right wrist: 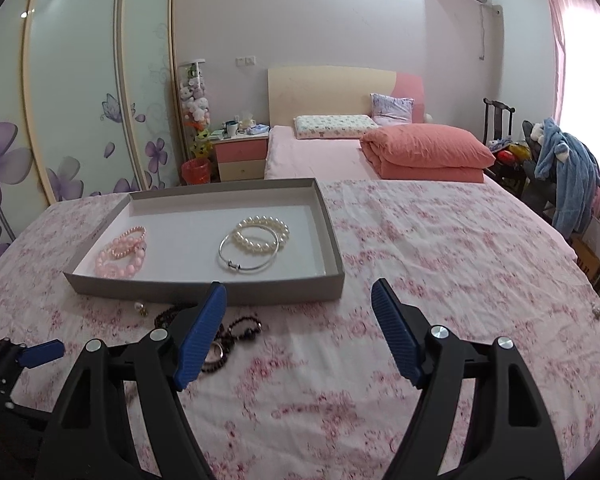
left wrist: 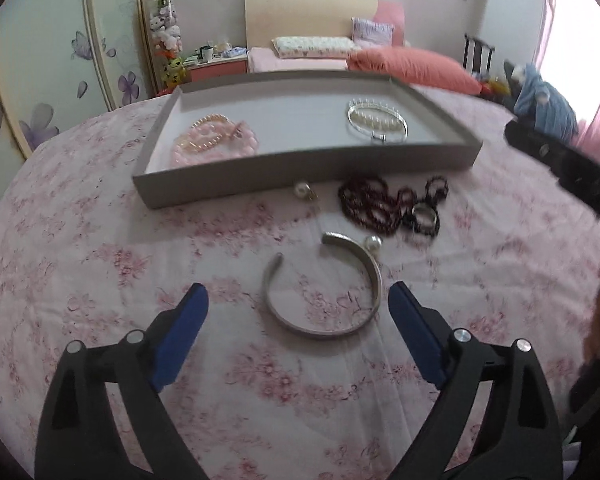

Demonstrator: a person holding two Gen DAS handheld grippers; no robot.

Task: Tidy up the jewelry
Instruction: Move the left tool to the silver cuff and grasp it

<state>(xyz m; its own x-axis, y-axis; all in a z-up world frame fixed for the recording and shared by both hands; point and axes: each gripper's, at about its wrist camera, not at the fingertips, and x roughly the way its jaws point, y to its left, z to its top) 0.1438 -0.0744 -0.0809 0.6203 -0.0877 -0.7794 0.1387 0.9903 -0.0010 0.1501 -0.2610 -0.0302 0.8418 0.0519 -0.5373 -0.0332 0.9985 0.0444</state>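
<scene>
A silver open cuff bangle (left wrist: 320, 334) lies on the flowered bedspread, between and just ahead of my left gripper (left wrist: 298, 292), which is open and touches nothing. Behind it lie a loose pearl (left wrist: 373, 244), a pearl earring (left wrist: 302, 191) and dark red bead bracelets (left wrist: 372, 204). The grey tray (left wrist: 300, 172) holds pink bead bracelets (left wrist: 216, 140) and a pearl bracelet with a thin silver bangle (left wrist: 376, 120). My right gripper (right wrist: 299, 286) hangs open and empty in front of the tray (right wrist: 332, 232), with the dark beads (right wrist: 240, 328) partly hidden behind its left finger.
Everything rests on a bed with a pink flowered sheet (right wrist: 440, 260). A folded coral quilt (right wrist: 424, 152) and pillows lie at the far end. A wardrobe with flower doors (right wrist: 80, 100) stands to the left, a chair with a blue garment (right wrist: 568, 176) to the right.
</scene>
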